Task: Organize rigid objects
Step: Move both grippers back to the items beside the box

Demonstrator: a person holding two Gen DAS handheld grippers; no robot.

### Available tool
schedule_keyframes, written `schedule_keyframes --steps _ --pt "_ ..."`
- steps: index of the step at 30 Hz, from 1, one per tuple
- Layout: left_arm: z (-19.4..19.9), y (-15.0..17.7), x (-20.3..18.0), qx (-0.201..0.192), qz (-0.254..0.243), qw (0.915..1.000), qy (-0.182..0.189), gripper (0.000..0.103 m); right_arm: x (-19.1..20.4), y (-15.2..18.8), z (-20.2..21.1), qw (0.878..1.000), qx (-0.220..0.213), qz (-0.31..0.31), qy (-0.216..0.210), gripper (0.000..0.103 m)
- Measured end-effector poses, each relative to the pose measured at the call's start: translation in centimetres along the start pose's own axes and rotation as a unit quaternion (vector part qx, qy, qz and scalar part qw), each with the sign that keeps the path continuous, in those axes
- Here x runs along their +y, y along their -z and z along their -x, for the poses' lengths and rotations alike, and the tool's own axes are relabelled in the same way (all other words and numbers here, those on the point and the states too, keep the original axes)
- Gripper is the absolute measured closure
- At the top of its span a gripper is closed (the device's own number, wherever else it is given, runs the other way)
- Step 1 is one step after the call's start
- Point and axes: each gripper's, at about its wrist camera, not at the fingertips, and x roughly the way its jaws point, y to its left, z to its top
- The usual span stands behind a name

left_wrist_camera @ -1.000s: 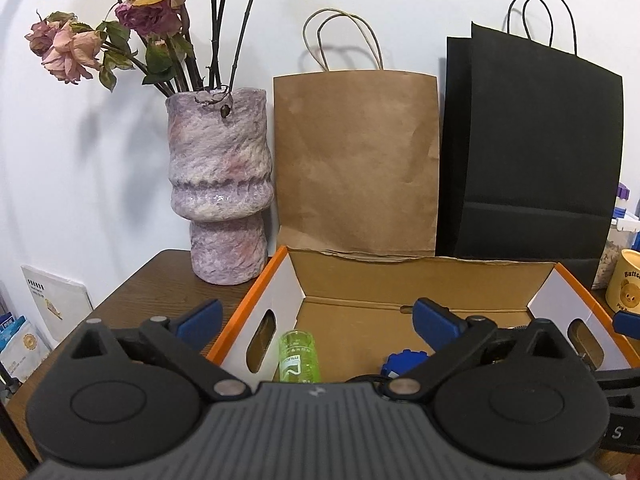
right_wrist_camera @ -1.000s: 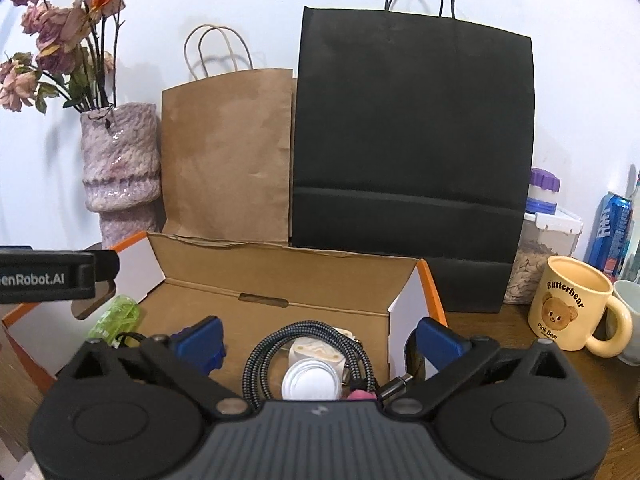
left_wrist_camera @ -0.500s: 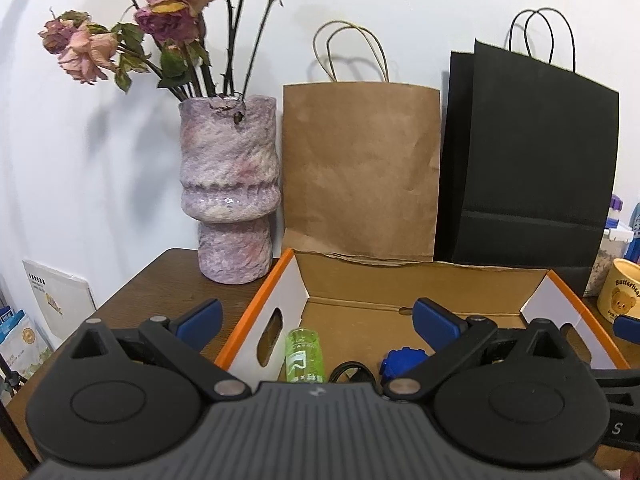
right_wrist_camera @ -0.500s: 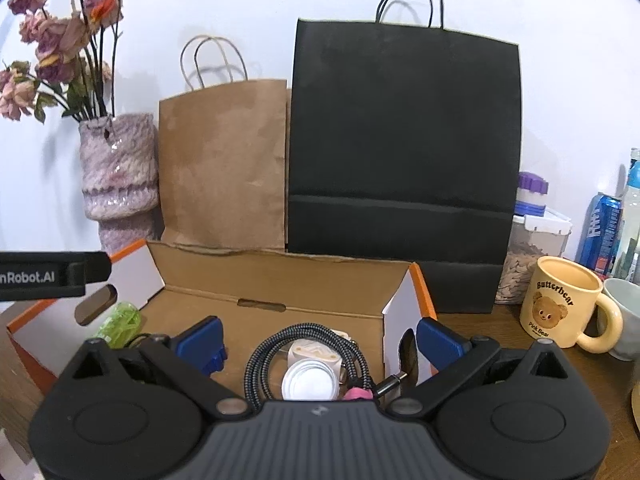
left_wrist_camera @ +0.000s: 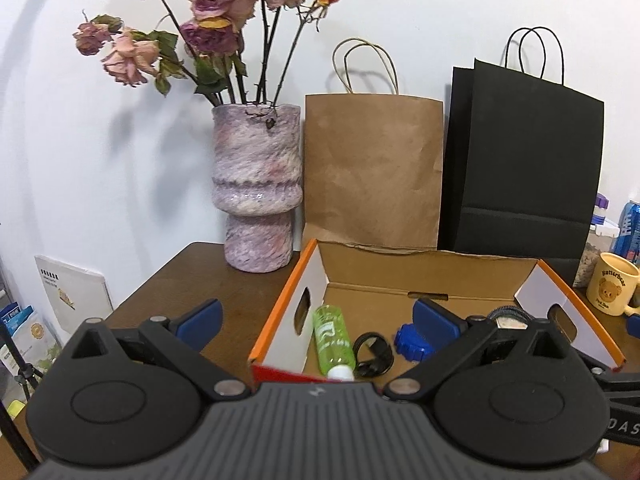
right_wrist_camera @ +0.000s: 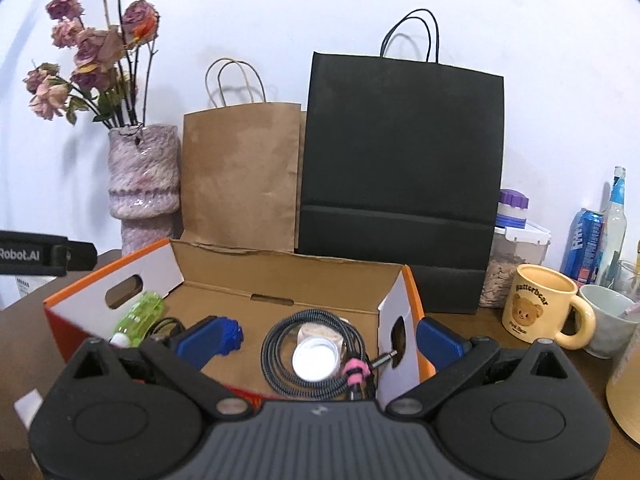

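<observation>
Surface [left_wrist_camera: 240,280]: dark wood, carrying all items; a black paper bag [right_wrist_camera: 400,168] and a brown paper bag [right_wrist_camera: 240,176] stand against the wall, with a vase [left_wrist_camera: 256,188] of dried roses to their left.

Cardboard box [right_wrist_camera: 280,276]: open-topped, orange-edged, standing in front of the bags. It holds every task item visible.

Contents, left to right: a green bottle [left_wrist_camera: 333,338] lying on its side against the left wall; a black ring-shaped item [left_wrist_camera: 373,354] just beside it; a blue toothed part [left_wrist_camera: 408,346]; a coiled braided cable [right_wrist_camera: 276,354] around a white-lidded jar [right_wrist_camera: 313,360], the cable's plug near the right wall's handle hole.

Outside the box, to its right: a bear mug [right_wrist_camera: 540,308], a grey cup, a seed jar, a can and a bottle.

Left hand-held gripper [left_wrist_camera: 316,318]: jaws spread wide, nothing between them, held back from the box's near left corner.

Right hand-held gripper [right_wrist_camera: 320,338]: jaws likewise apart and empty, held back from the box's near right portion.

Assessment: the loading step appears complete or between items. The next move calls either for locating a remaining rigid item outside the box or for ending the task; which applies cannot be determined.
</observation>
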Motion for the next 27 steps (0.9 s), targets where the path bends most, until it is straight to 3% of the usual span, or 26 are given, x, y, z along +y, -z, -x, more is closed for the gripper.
schedule_keyframes --steps 15,27 --pt "5.4 3.6 2.7 0.015 -0.020 0.9996 -0.009 0.000 0.4 3.3 6.5 1.000 0.007 0.012 -0.004 0.000" --pt "8.7 6.7 4.9 0.049 -0.034 0.9981 -0.015 0.000 2.2 6.1 10.9 0.998 0.049 0.023 -0.032 0.000"
